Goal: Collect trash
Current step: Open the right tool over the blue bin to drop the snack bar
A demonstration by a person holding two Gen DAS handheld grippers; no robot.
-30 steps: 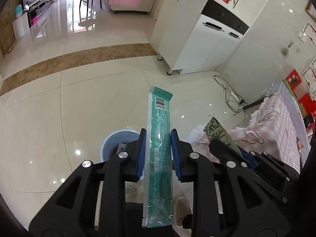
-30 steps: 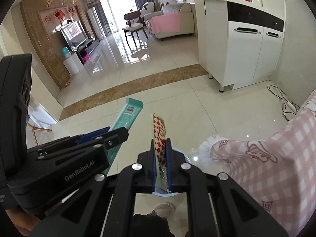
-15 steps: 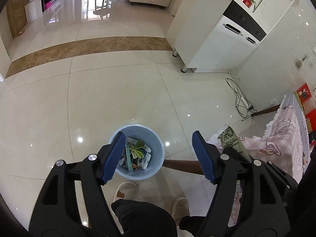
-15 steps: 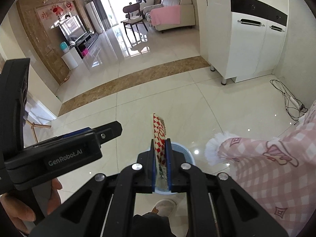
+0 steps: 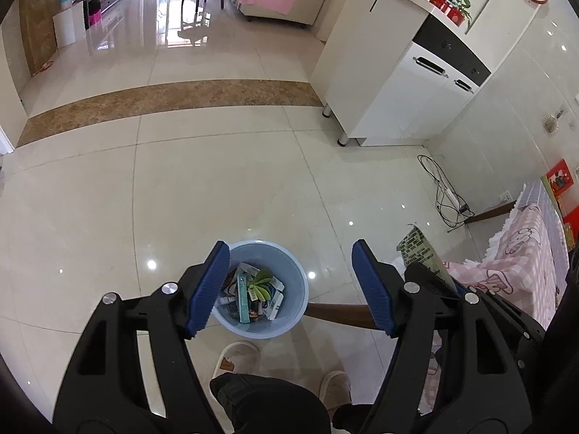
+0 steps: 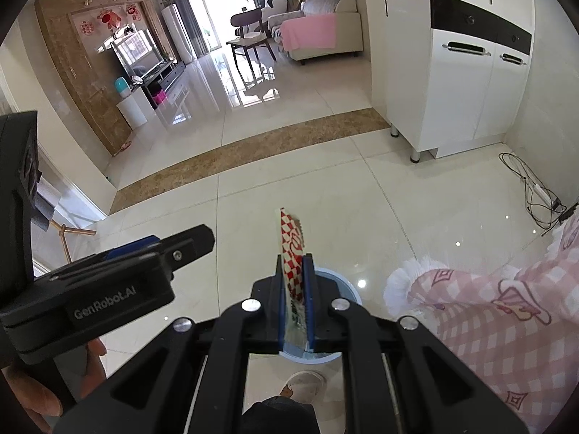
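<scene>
A light blue trash bin (image 5: 295, 275) stands on the tiled floor and holds several wrappers, among them a teal wrapper (image 5: 243, 298). My left gripper (image 5: 291, 282) is open and empty, high above the bin. My right gripper (image 6: 294, 291) is shut on a red-and-white checked wrapper (image 6: 291, 242) that sticks up between its blue pads. It hangs over the bin rim (image 6: 345, 282). The right gripper also shows at the right of the left wrist view, with the wrapper's back (image 5: 419, 249) visible.
A table with a pink checked cloth (image 6: 506, 311) lies to the right, its wooden leg (image 5: 340, 314) beside the bin. A white cabinet (image 5: 409, 83) and loose cables (image 5: 445, 195) stand beyond. The person's slippered feet (image 5: 239, 354) are below the bin.
My left gripper opened and let the teal wrapper fall into the bin. The right gripper keeps its hold on the checked wrapper and has barely moved.
</scene>
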